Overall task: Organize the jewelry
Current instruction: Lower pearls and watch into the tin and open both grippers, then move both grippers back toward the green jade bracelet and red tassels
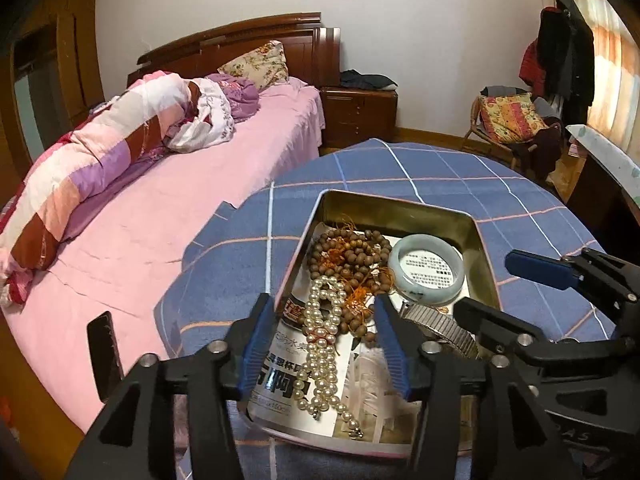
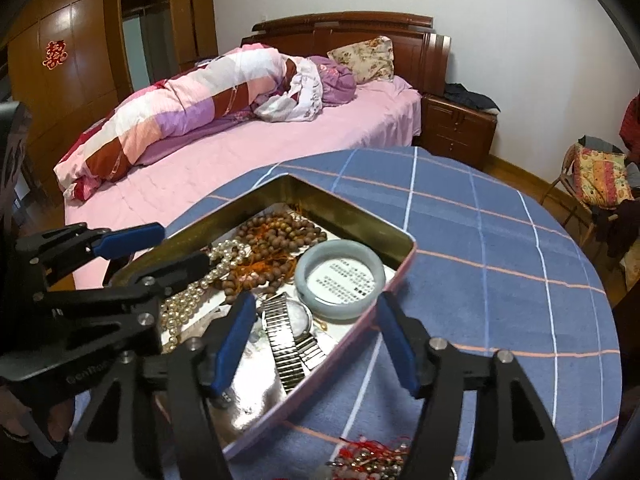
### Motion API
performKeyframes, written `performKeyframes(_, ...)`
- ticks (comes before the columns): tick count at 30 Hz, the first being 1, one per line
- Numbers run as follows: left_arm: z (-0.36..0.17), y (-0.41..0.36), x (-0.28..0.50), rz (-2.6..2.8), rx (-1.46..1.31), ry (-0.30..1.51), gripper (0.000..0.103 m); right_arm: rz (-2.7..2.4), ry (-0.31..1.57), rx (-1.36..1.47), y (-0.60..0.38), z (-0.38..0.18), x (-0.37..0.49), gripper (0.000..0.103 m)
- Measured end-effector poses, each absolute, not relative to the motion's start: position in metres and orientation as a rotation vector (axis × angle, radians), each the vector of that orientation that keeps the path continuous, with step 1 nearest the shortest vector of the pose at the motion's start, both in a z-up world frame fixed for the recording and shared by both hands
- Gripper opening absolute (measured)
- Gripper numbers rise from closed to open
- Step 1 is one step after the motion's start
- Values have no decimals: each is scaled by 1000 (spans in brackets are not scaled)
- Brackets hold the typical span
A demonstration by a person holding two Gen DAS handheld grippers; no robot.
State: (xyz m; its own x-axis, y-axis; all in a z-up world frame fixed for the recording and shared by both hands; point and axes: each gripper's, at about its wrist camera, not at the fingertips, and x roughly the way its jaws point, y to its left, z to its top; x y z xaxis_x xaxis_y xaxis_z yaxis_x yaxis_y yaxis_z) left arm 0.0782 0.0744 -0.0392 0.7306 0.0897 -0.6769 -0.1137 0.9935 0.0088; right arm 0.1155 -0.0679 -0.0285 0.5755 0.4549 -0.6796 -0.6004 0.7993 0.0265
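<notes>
Both tools spread, empty, over the jewelry tin.

Left tool [image 1: 324, 344] straddles the pearl necklace [image 1: 320, 344]; right tool [image 2: 316, 340] straddles the watch [image 2: 288, 336]. Tin [image 2: 352, 208] on desk [image 2: 500, 264]; red beaded item [image 2: 372, 460] cut off.

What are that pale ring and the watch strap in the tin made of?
The bangle looks like polished jade or glass: pale grey-green, translucent, glossy. The watch strap looks like shiny metal, with ribbed silver links. The tin itself seems brassy metal inside.
</notes>
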Motion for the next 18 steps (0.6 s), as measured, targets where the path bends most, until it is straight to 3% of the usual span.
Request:
performKeyframes(6, -35, 72, 74, 122, -30, 734, 66, 618, 725, -212, -76, -27, 113, 74)
performKeyframes(18, -26, 52, 58, 123, 4, 727, 67, 575, 728, -215, -125, -24, 99, 79)
